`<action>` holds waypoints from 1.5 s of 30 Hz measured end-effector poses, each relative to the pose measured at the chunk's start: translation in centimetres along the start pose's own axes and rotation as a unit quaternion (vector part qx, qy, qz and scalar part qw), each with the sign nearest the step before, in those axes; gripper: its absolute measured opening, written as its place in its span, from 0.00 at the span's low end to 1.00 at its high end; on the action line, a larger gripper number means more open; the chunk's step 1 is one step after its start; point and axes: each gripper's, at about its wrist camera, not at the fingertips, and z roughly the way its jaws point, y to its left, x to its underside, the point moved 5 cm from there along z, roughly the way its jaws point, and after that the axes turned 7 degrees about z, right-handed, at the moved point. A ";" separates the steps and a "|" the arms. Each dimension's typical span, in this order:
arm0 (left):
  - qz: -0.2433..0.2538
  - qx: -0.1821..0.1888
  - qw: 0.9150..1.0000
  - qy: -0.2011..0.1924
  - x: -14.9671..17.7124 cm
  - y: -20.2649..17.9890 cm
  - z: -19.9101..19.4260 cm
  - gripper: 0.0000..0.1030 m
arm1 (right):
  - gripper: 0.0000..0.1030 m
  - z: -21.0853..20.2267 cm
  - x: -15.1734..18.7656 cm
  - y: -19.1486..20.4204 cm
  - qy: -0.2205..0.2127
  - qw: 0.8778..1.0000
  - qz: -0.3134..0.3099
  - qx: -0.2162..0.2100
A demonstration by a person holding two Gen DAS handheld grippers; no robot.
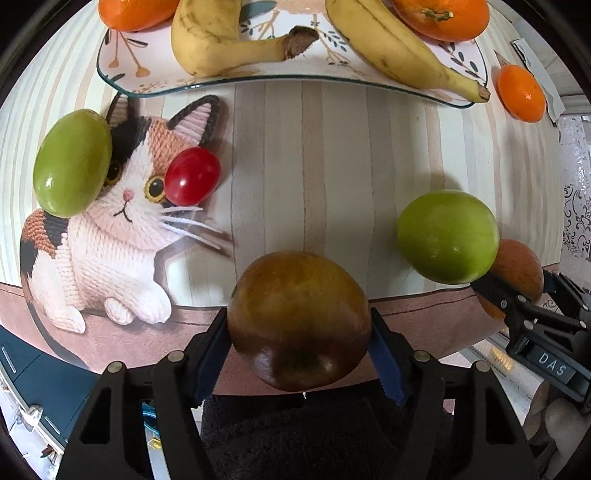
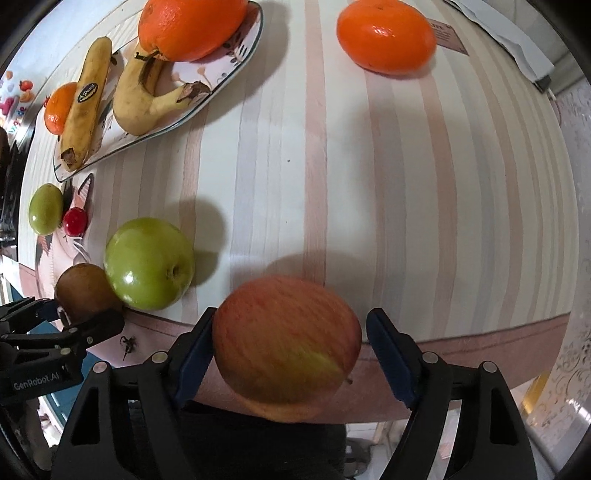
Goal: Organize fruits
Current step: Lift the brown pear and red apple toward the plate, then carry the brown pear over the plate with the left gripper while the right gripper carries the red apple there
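My left gripper [image 1: 298, 328] is shut on a dark brown-green apple [image 1: 298, 317] near the table's front edge. My right gripper [image 2: 290, 347] has a red-yellow apple [image 2: 286, 345] between its jaws; the left pad touches it, the right pad [image 2: 388, 354] stands a little apart, and the apple looks blurred. A green apple [image 1: 447, 236] lies on the table between the two grippers; it also shows in the right wrist view [image 2: 149, 263]. A small green fruit [image 1: 72, 162] and a red cherry tomato [image 1: 192, 176] lie on the cat picture.
A glass plate [image 1: 118, 74] at the back holds two bananas [image 1: 229, 40] and oranges [image 1: 439, 16]. A loose orange [image 2: 386, 37] lies on the striped cloth at the back right. The table's front edge runs just under both grippers.
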 end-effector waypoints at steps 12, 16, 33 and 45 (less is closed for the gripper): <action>0.003 -0.015 1.000 -0.017 -0.7 -0.2 -0.4 0.64 | 0.68 0.6 -1.1 5.2 -0.016 0.998 -0.056 0.020; -0.010 -0.008 1.000 -0.014 -1.0 1.2 -0.5 0.65 | 0.70 0.5 -1.2 5.0 0.005 0.999 -0.039 0.003; -0.001 -0.008 0.999 -0.031 -2.5 0.4 -1.8 0.64 | 0.68 -0.7 -1.5 6.0 -0.019 0.999 -0.040 -0.014; 0.000 -0.016 0.998 -0.054 -3.9 1.0 -4.7 0.64 | 0.69 -1.3 -2.6 4.1 0.007 0.998 0.005 -0.067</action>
